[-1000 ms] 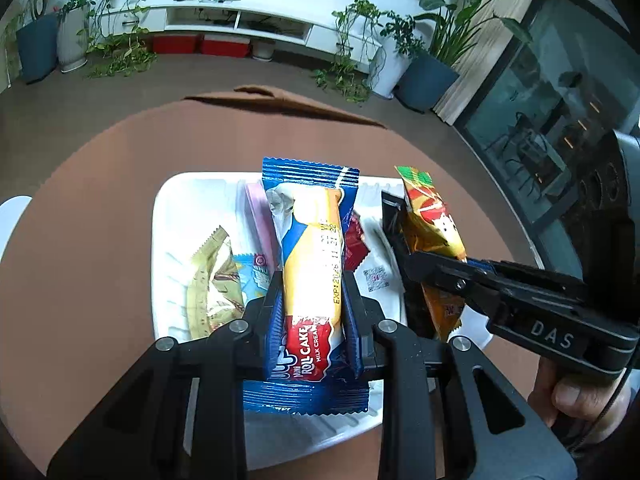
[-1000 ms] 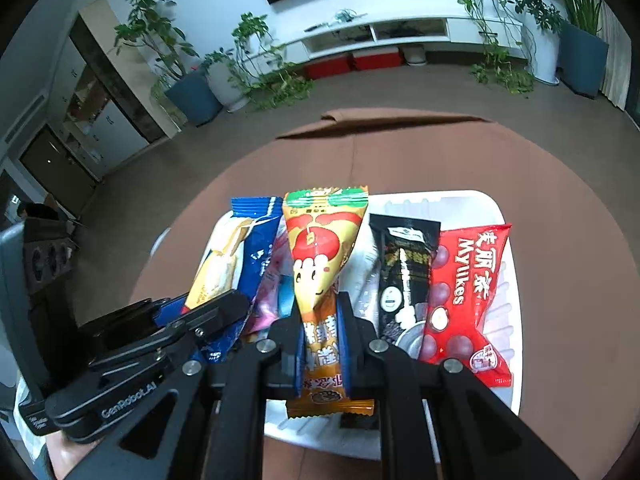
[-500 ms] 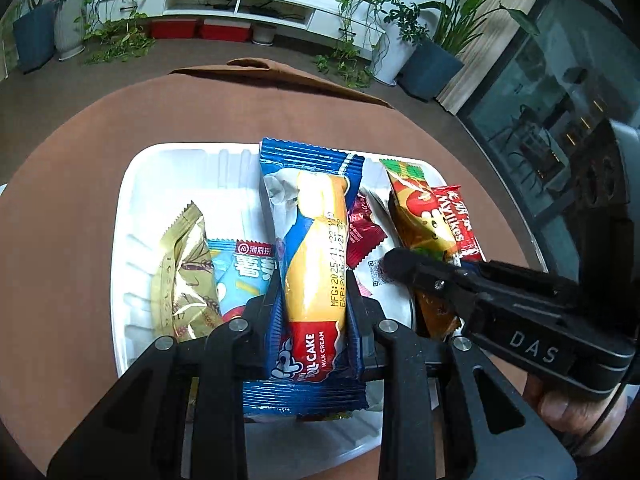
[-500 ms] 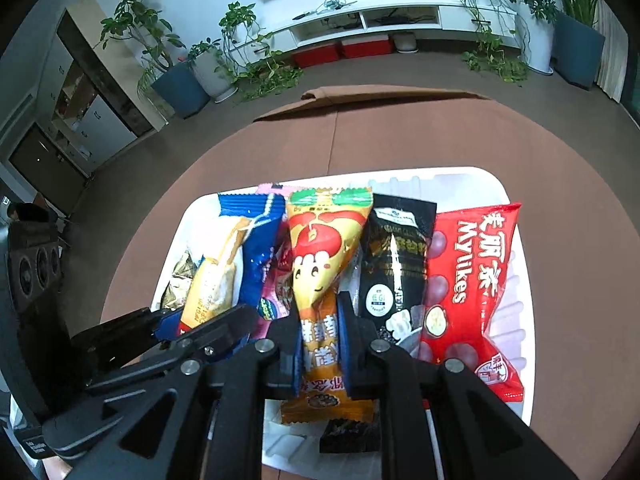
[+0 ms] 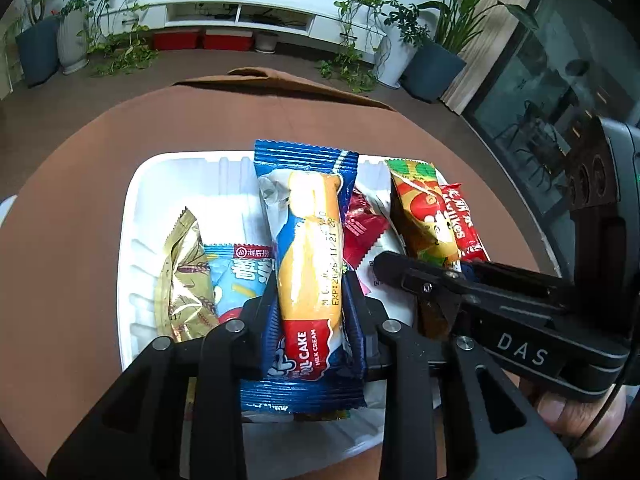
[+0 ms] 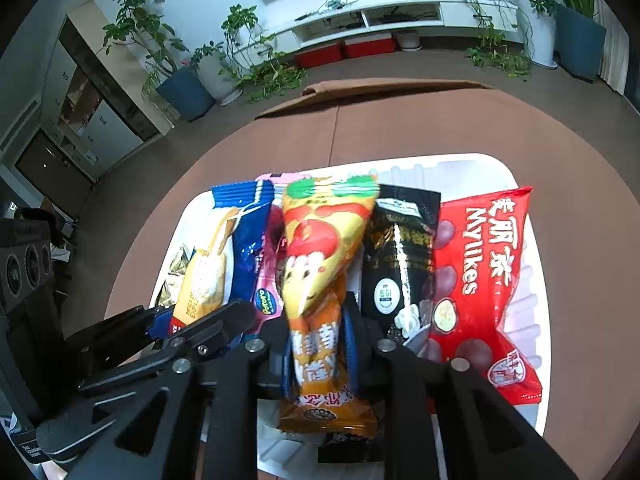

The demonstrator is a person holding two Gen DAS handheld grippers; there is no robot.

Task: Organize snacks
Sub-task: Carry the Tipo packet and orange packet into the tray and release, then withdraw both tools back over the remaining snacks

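My left gripper (image 5: 310, 300) is shut on a blue roll cake packet (image 5: 308, 264) and holds it over the white tray (image 5: 132, 240). My right gripper (image 6: 316, 320) is shut on a yellow-orange snack packet (image 6: 320, 280) over the same tray (image 6: 532, 308). In the tray lie a gold packet (image 5: 184, 276), a light blue packet (image 5: 240, 272), a red and white packet (image 5: 364, 228), a black packet (image 6: 400, 264) and a red Mylikes bag (image 6: 480, 280). The right gripper shows in the left wrist view (image 5: 440, 280), the left gripper in the right wrist view (image 6: 192, 320).
The tray sits on a round brown table (image 5: 72, 184). A folded brown cardboard flap (image 6: 360, 88) lies at the table's far edge. Potted plants (image 5: 432, 60) and a white TV shelf (image 5: 240, 16) stand on the floor beyond.
Both grippers have shifted over the tray with their packets still held; more of the tray and its contents came into view. The grips have not changed.
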